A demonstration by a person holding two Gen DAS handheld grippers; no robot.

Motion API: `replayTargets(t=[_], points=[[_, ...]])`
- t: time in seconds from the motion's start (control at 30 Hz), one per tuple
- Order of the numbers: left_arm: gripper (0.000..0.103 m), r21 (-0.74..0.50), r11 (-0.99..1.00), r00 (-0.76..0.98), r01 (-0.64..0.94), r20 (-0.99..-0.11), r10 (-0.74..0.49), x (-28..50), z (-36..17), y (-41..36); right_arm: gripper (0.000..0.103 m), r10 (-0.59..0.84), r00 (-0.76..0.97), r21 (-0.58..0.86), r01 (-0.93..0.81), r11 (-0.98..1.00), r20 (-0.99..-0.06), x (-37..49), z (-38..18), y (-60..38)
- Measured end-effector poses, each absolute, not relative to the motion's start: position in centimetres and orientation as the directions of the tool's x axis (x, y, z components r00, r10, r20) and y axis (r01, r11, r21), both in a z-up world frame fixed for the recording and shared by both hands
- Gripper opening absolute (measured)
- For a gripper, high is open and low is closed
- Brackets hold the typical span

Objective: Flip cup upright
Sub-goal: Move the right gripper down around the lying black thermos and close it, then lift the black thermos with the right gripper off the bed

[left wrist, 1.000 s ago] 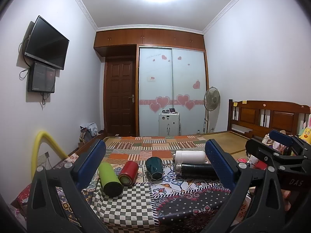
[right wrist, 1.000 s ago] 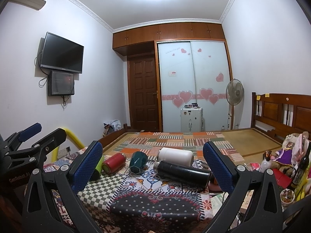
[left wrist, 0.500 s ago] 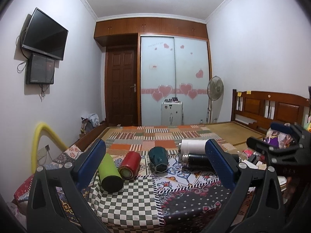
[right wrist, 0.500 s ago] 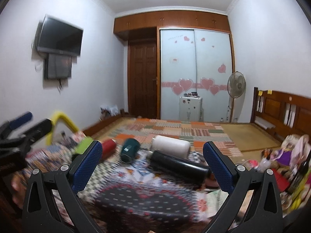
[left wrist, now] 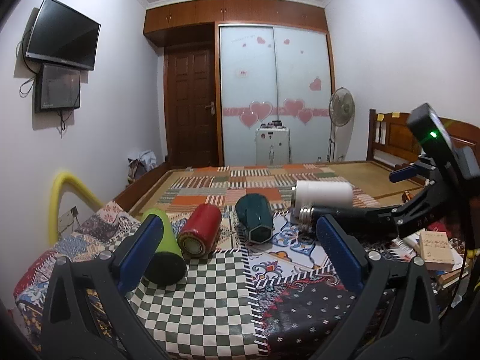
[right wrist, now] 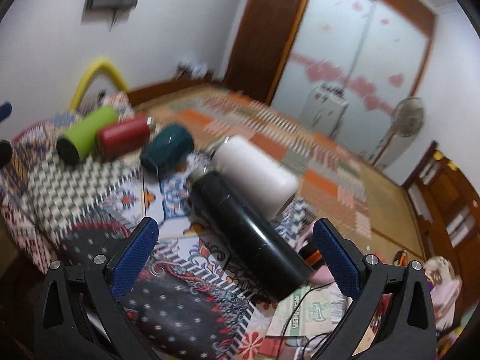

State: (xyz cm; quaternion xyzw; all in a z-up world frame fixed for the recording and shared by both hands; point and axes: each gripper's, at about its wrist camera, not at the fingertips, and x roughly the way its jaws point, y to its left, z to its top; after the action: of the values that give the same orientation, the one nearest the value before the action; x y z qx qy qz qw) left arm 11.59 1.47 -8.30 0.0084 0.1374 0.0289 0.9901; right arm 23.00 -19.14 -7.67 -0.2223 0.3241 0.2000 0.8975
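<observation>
Several cups lie on their sides on a patchwork-covered table (left wrist: 210,294): a green cup (left wrist: 166,249), a red cup (left wrist: 199,231), a dark teal cup (left wrist: 255,219), a white flask (left wrist: 324,196) and a black flask (right wrist: 246,234). My left gripper (left wrist: 240,252) is open and empty, in front of the red and teal cups. My right gripper (right wrist: 237,249) is open, tilted down just above the black flask, its jaws either side of it without touching. The right gripper's body (left wrist: 420,210) shows at the right of the left wrist view.
A bed with a patchwork quilt (left wrist: 240,180) lies behind the table. Books and clutter (left wrist: 438,246) sit at the table's right. A yellow tube (left wrist: 66,192) arches at the left. Cables and papers (right wrist: 303,309) lie near the table's front right.
My right gripper has moved forward and tilted down over the black flask; its view is blurred by motion. My left gripper has crept a little closer to the cups.
</observation>
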Motion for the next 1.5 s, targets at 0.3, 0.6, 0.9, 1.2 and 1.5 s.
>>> replayTargets(t=[0.3,0.6,0.9,1.2,1.5], points=[[0.103,-0.002,0.996,0.937,-0.089,-0.339,0.084,14.3,-11.3,2.4,0.100,0.188,0.434,-0.162,-0.650,0.742,-0.881,30.2,-10.6,-18.6],[0.103,0.005,0.995,0.923,-0.096,-0.375,0.091,16.0,-13.1,2.7,0.090,0.127,0.291,-0.121,-0.702,0.702,-0.948,32.9,-12.6,-18.2],[0.103,-0.013,0.994,0.913,-0.108,-0.397,0.094,16.9,-14.2,3.1,0.090,0.092,0.249,-0.123,-0.726,0.676,-0.964,34.7,-14.1,-17.3],[0.103,-0.022,0.993,0.913,-0.118,-0.395,0.100,17.0,-14.6,3.3,0.078,0.123,0.240,-0.079,-0.686,0.723,-0.963,36.7,-15.5,-18.6],[0.103,-0.032,0.991,0.914,-0.131,-0.390,0.108,16.4,-14.1,3.5,0.071,0.136,0.256,-0.070,-0.660,0.748,-0.957,35.2,-15.3,-17.9]])
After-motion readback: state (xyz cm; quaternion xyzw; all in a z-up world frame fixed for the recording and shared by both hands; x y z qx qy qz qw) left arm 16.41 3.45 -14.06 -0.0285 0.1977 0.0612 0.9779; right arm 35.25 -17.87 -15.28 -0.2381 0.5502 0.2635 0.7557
